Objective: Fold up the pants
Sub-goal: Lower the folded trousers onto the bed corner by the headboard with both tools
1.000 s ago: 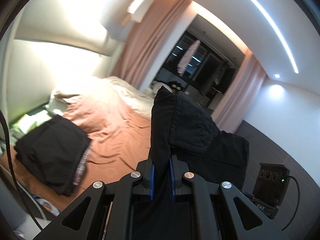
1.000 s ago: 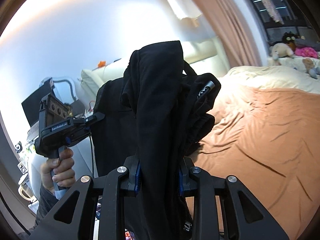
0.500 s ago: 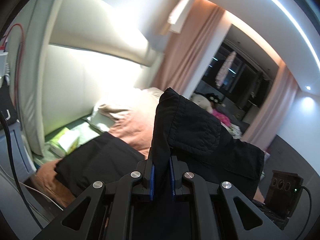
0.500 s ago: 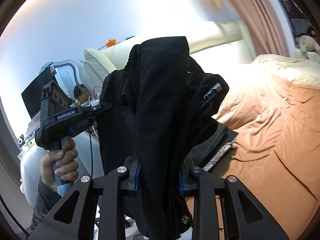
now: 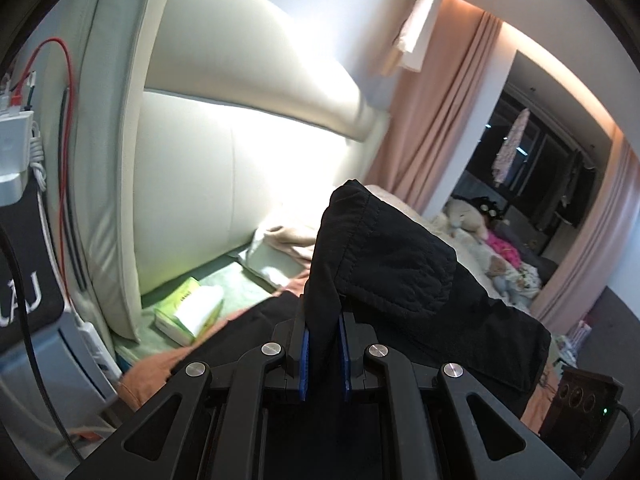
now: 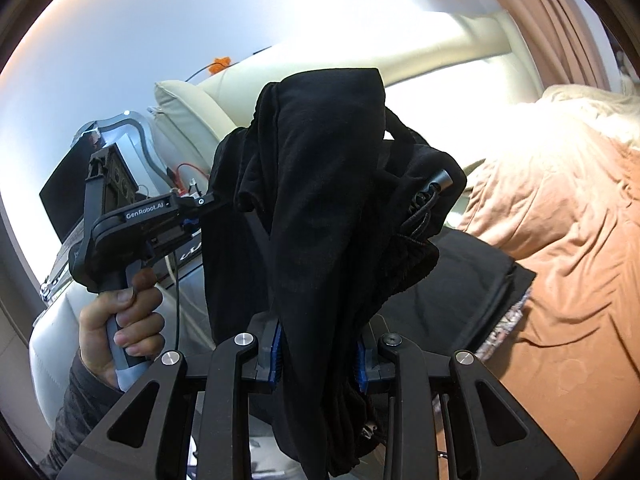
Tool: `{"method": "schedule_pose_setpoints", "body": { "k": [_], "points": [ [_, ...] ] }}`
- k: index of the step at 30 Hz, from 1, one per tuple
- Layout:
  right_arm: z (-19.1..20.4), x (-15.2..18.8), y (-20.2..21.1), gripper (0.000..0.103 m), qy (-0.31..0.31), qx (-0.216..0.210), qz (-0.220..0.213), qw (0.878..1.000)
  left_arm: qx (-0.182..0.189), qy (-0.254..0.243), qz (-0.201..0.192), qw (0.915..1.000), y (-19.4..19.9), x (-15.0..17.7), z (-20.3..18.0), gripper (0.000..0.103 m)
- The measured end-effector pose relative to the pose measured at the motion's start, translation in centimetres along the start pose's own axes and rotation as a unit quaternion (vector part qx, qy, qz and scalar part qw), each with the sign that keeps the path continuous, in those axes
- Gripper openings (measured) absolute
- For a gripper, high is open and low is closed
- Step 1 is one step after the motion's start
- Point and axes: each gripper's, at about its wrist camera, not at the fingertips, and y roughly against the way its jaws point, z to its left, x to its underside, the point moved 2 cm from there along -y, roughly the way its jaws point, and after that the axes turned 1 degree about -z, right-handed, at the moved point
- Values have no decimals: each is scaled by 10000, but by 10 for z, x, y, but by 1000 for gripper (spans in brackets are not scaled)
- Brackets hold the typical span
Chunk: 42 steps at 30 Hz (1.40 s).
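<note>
Black pants [image 5: 392,272] hang in the air between both grippers. My left gripper [image 5: 323,356] is shut on one edge of the fabric, which rises in a fold above the blue pads. My right gripper [image 6: 318,354] is shut on a thicker bunch of the pants [image 6: 320,184], with a drawstring and its metal tip [image 6: 440,180] dangling at the right. In the right wrist view the left gripper [image 6: 208,201] shows at the left, held by a hand [image 6: 120,320], clamping the far edge. A folded pile of dark clothes [image 6: 472,284] lies on the bed below.
The bed has an orange-brown sheet [image 6: 560,272] and a cream padded headboard [image 5: 224,168]. A tissue pack [image 5: 188,312] lies by the headboard. A charger with red cables [image 5: 16,160] hangs at the left. Soft toys [image 5: 464,216] sit at the bed's far side.
Both grippers have swung with the pants toward the headboard end of the bed. The dark pile now sits right below the hanging pants. Grips are unchanged.
</note>
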Motion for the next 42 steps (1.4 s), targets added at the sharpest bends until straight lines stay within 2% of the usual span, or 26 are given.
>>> {"method": "schedule_pose_setpoints", "body": {
  "k": [8, 15, 27, 31, 33, 36, 39, 40, 41, 42],
  "points": [
    [-23, 0, -57, 24, -329, -42, 196, 9993, -338, 103, 306, 9989, -59, -4, 22, 12],
    [-61, -8, -96, 24, -656, -47, 386, 9971, -585, 34, 790, 9952, -119, 0, 30, 12],
    [-108, -16, -132, 24, -1129, -86, 545, 9921, -1085, -247, 1342, 9847, -201, 6, 26, 12],
    [-112, -17, -134, 25, -1202, -52, 534, 9913, -1129, -163, 1425, 9832, -230, 7, 28, 12],
    [-121, -17, -141, 28, -1398, -56, 585, 9884, -1133, -98, 1634, 9800, -248, 10, 31, 12],
    [-135, -12, -149, 31, -1857, -72, 907, 9784, -1290, 84, 1880, 9736, -262, 14, 37, 17],
    [-135, -8, -142, 33, -1882, -126, 982, 9771, -1256, 22, 1733, 9768, -247, 11, 37, 26],
    [-133, -9, -138, 34, -1834, -127, 972, 9781, -1243, -19, 1687, 9778, -240, 9, 37, 37],
    [-132, -9, -134, 39, -1806, -108, 960, 9788, -1261, -29, 1648, 9782, -234, 7, 38, 48],
    [-130, -9, -129, 50, -1776, -24, 928, 9797, -1285, -26, 1587, 9789, -225, 5, 40, 52]
  ]
}}
